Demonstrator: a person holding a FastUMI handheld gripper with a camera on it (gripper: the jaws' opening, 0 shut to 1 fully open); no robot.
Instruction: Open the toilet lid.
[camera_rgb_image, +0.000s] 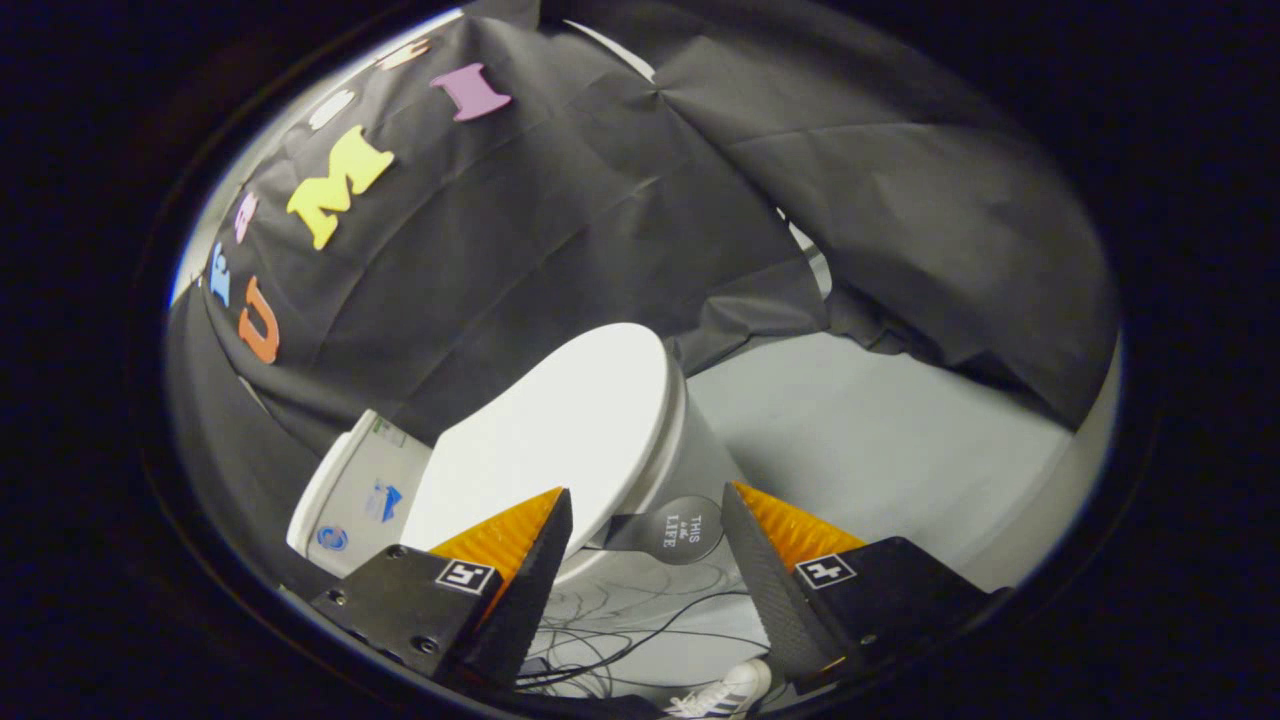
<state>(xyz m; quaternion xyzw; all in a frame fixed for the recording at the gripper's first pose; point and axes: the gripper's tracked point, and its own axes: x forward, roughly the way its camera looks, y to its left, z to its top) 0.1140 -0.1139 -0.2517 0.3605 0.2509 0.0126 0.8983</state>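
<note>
Fingers of the tool (645, 545) stand wide apart and grip nothing, tilted so the whole scene leans, with the front rim of the toilet (690, 440) showing in the gap just ahead of them. Toilet lid (550, 440) lies closed flat on the bowl, just beyond the left finger (530, 570), with the tank (355, 490) behind it against the black cloth wall (560, 220). Thin cables (640, 620) and a white shoe (725, 690) lie on the grey floor (880, 440) below the fingers.
</note>
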